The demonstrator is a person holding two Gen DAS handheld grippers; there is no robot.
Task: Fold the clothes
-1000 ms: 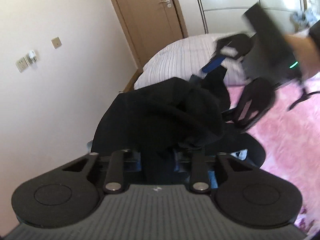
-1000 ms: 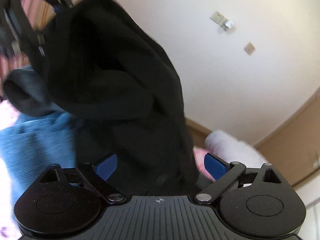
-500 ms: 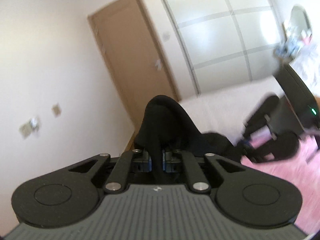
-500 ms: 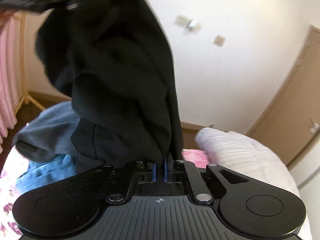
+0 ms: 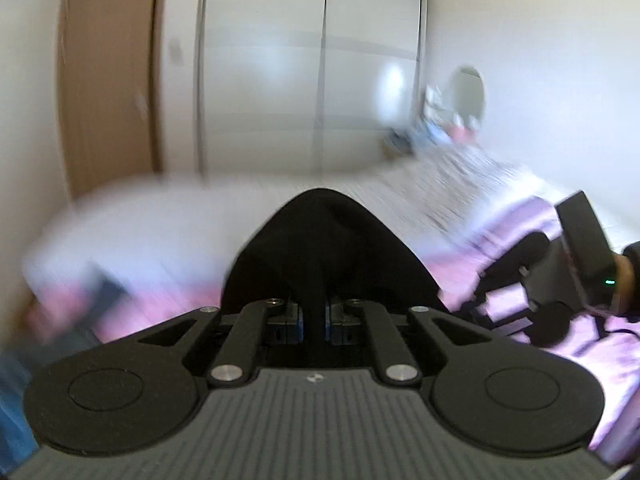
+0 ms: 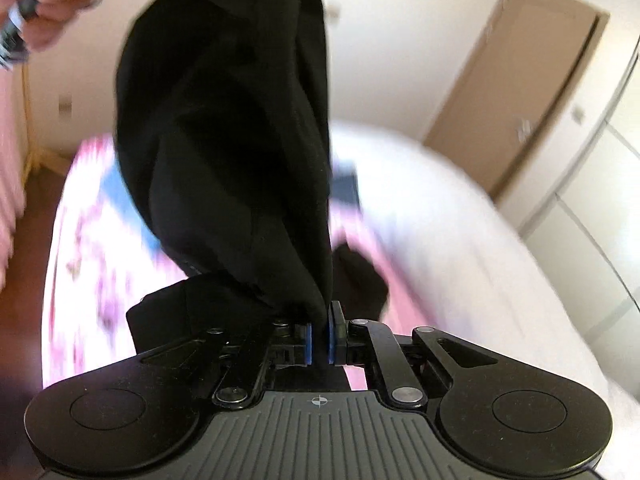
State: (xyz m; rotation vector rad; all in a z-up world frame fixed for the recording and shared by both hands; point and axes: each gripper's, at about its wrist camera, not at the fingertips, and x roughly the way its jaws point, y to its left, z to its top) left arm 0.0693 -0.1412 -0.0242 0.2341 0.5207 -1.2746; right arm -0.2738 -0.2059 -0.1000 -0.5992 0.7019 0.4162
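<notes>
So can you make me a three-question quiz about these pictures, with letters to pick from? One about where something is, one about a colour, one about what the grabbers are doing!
1. Where is the door in the right wrist view?
A. upper right, behind the bed
B. lower left, on the floor
C. under the garment

2. What colour is the garment held up in the air?
A. yellow
B. black
C. white

3. What are the two grippers doing?
A. both wide open, holding nothing
B. only one holds cloth
C. both shut on the garment

Answers:
1. A, the brown door stands past the bed, at the upper right.
2. B, the hanging cloth is black in both views.
3. C, the left gripper and the right gripper each pinch black cloth between their blue pads.
</notes>
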